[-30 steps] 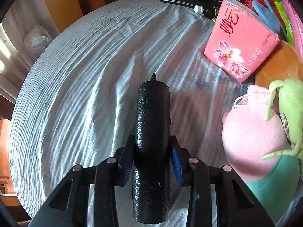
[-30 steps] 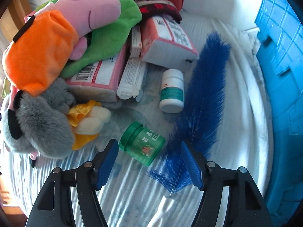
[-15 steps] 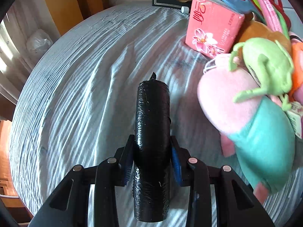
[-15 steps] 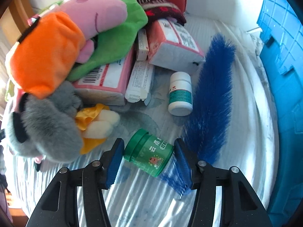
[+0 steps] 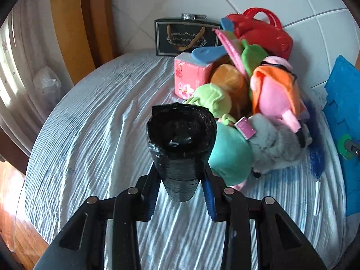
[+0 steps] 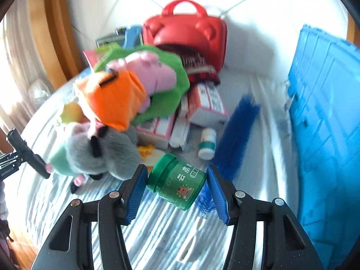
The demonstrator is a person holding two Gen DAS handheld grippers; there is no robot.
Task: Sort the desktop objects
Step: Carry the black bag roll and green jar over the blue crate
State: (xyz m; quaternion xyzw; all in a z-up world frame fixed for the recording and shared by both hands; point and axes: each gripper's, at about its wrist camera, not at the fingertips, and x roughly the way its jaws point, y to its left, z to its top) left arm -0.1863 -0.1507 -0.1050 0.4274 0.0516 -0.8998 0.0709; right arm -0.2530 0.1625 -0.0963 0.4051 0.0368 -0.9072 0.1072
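My left gripper [image 5: 181, 195] is shut on a black roll of bags [image 5: 181, 148], held up above the table with its end toward the camera. It also shows at the left of the right wrist view [image 6: 27, 153]. My right gripper [image 6: 177, 191] is shut on a green jar [image 6: 177, 185], tilted and lifted above the striped cloth; the jar also shows at the far right of the left wrist view [image 5: 345, 149]. The pile of plush toys [image 6: 117, 112], tissue packs [image 6: 202, 103] and a white pill bottle [image 6: 207, 144] lies beyond the jar.
A blue crate [image 6: 326, 135] stands at the right. A blue feather duster [image 6: 236, 135] lies beside it. A red bag [image 6: 186, 36] and a black gift bag [image 5: 186, 37] stand at the back by the wall. A wooden chair back [image 5: 83, 22] is at the left.
The right gripper closed on the green jar and lifted it. The left gripper rose and tipped up with the black roll, and now faces the pile.
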